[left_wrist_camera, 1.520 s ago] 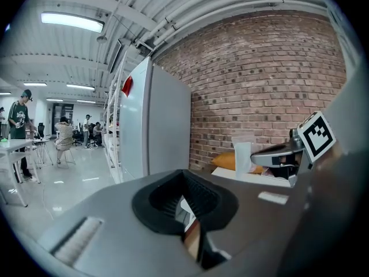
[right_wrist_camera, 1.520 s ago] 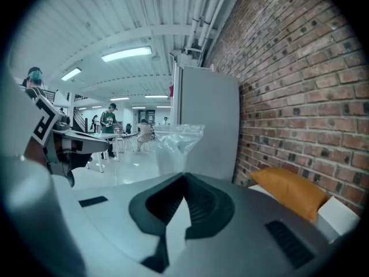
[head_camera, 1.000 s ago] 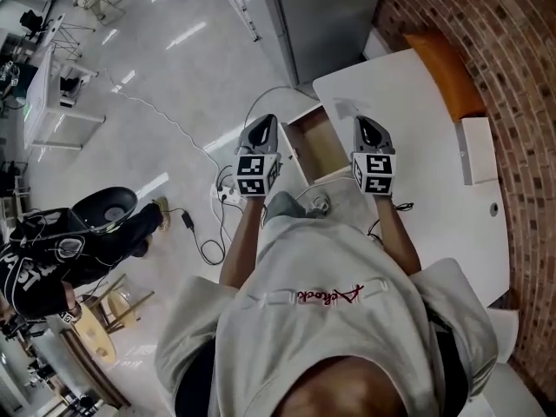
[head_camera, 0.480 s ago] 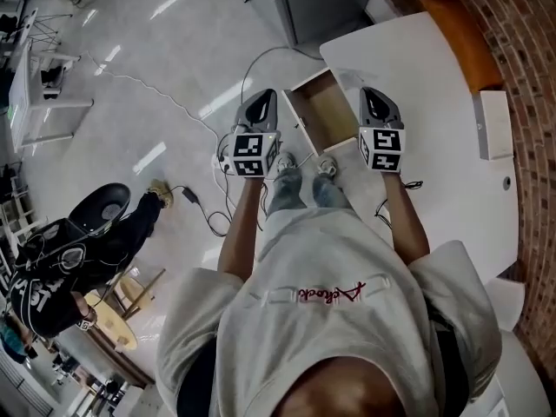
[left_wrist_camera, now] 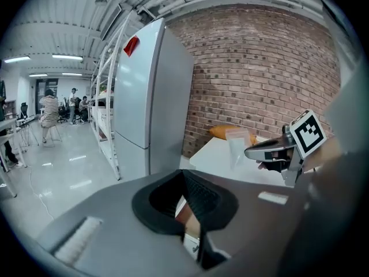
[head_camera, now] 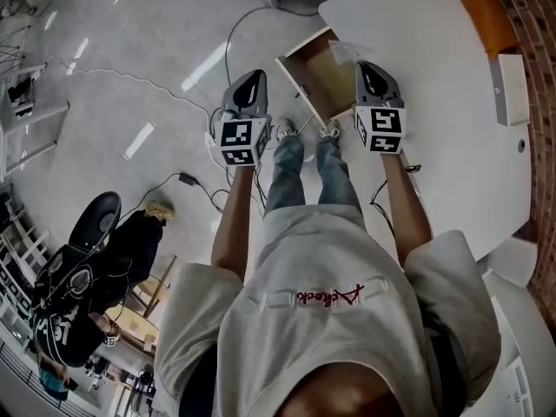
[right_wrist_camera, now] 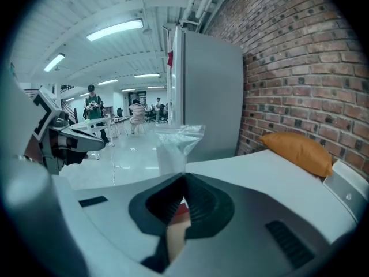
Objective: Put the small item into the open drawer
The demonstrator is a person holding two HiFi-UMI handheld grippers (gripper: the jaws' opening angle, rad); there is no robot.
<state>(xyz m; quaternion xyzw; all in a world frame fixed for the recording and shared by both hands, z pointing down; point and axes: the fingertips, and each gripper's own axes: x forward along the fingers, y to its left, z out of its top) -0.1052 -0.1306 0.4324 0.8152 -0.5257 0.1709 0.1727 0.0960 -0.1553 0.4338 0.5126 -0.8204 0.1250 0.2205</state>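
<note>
The right gripper [right_wrist_camera: 183, 180] is clenched on the clear bag [right_wrist_camera: 176, 146], by the right edge of the open drawer [head_camera: 317, 81]. The left gripper [left_wrist_camera: 183, 176], left of the drawer, is closed with nothing in it. A cushion [right_wrist_camera: 297, 150] lies far on the table [head_camera: 434, 120].

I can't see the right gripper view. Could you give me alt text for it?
The right gripper, jaws shut, pinches a clear plastic bag that sticks up in front of it. Beyond are a white table, an orange cushion, a brick wall and a tall grey fridge.
</note>
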